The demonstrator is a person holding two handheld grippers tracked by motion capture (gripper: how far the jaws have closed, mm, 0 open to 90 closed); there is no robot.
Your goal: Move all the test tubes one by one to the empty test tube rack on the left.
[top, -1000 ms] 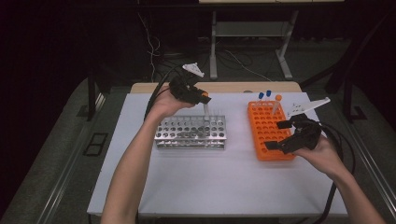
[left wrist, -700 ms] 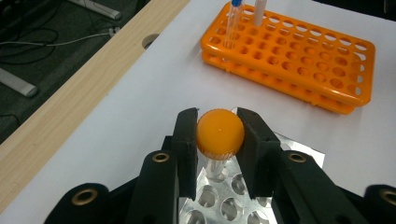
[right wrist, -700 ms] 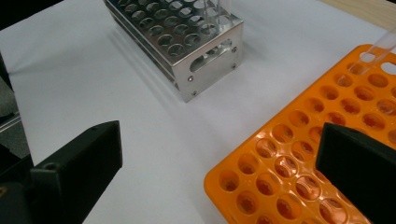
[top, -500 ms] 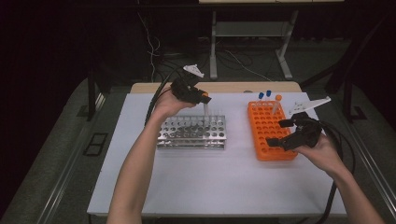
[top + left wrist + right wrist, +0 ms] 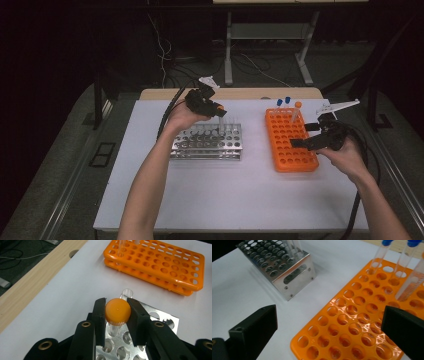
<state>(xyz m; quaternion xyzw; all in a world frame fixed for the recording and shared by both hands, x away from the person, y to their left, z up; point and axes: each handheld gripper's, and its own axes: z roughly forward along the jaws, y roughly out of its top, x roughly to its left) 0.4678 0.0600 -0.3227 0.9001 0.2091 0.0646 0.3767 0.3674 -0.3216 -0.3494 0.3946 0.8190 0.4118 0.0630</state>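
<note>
Left gripper [image 5: 117,312] has its two black jaws clamped on the orange cap of a clear test tube [image 5: 117,312], which stands upright with its lower end in a hole of the metal rack [image 5: 206,143]. That rack sits left of the middle of the white table [image 5: 225,200], nearer the far edge. Just beyond the held tube, another open clear tube [image 5: 127,293] stands in the same rack, almost touching the right jaw. To the right, well apart from the metal rack, an orange rack [image 5: 291,140] lies toward the table's right edge; two blue-capped tubes [image 5: 283,102] and one orange-capped tube [image 5: 297,106] stand at its far end. Right gripper [image 5: 329,322] hovers over the orange rack's near part, jaws spread wide with nothing between them. Cables [image 5: 167,112] trail off the far edge.
</note>
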